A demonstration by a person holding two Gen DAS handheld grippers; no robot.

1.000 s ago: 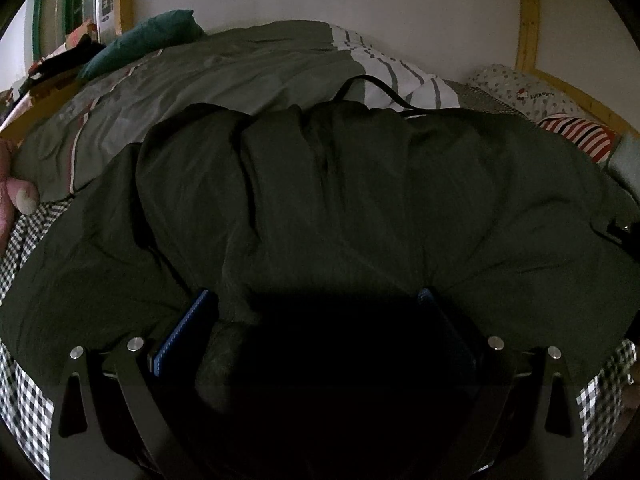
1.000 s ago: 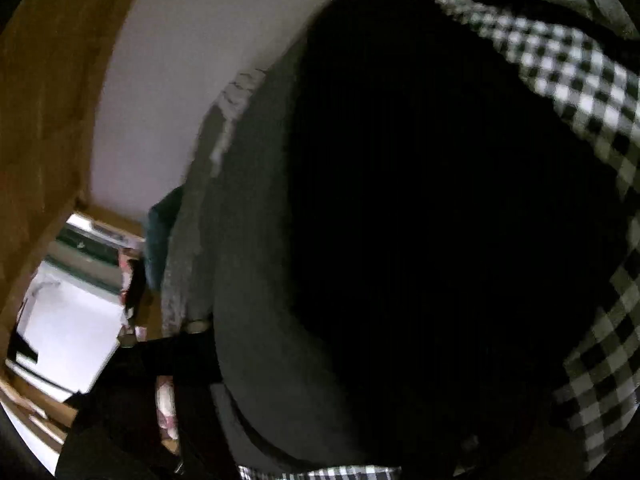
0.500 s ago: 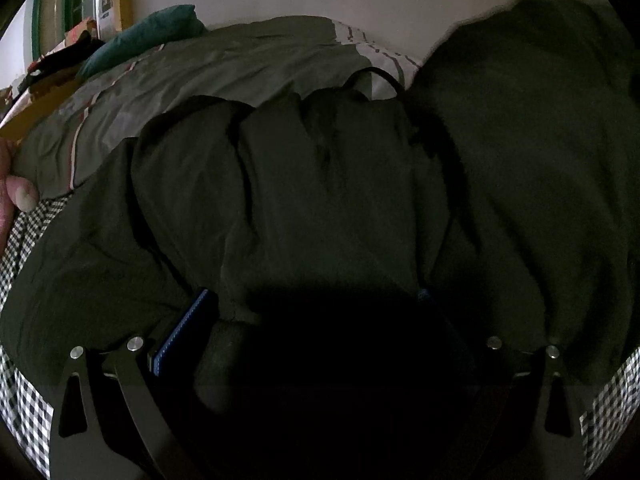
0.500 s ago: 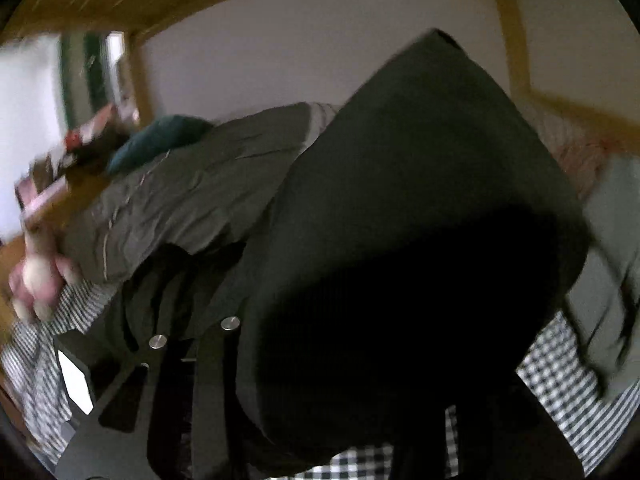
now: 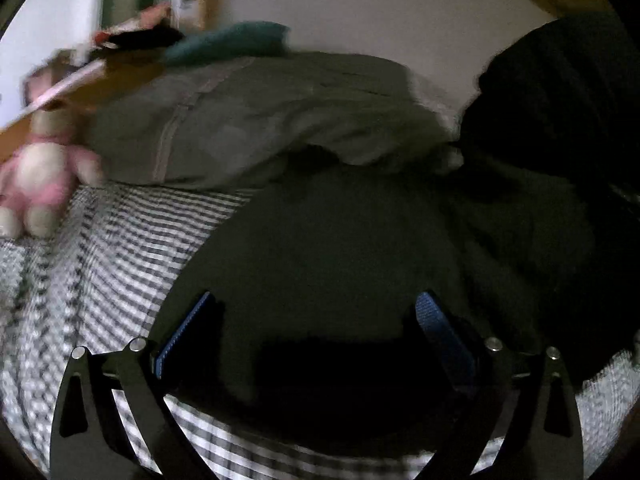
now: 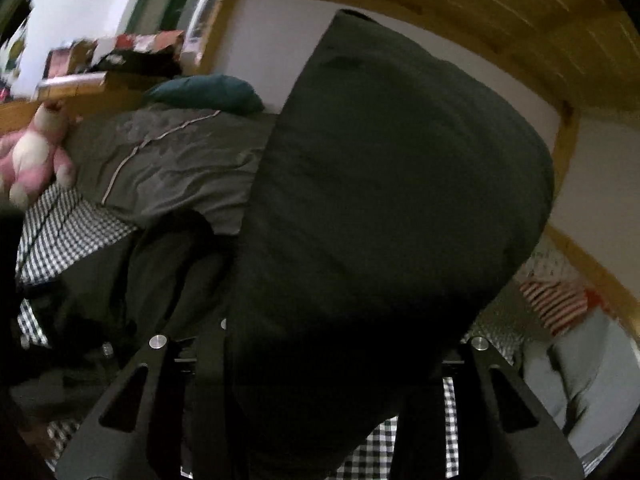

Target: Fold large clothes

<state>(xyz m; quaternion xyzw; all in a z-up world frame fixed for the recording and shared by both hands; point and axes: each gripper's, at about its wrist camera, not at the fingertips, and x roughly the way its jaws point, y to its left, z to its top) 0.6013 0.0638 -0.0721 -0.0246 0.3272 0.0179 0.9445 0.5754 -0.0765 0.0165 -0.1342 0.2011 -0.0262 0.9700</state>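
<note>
A large dark green garment (image 5: 340, 248) lies on a bed with a black-and-white checked sheet (image 5: 120, 248). In the left wrist view my left gripper (image 5: 312, 332) stands open over the garment's near edge, its blue finger pads (image 5: 182, 332) wide apart with cloth between them. In the right wrist view the garment (image 6: 392, 200) hangs lifted in a big fold that fills the middle. It drapes over my right gripper (image 6: 320, 360) and hides the fingertips. The lifted fold also shows at the right of the left wrist view (image 5: 560, 92).
A grey quilt (image 5: 248, 120) and a teal pillow (image 5: 228, 44) lie at the back of the bed. A pink plush toy (image 5: 40, 176) sits at the left. A wooden bed frame (image 6: 500, 20) runs overhead. Striped red-and-white cloth (image 6: 556, 300) lies at the right.
The right gripper has lifted its part of the garment up and over toward the left. The left gripper's view has swung left, and its jaws now stand wide apart.
</note>
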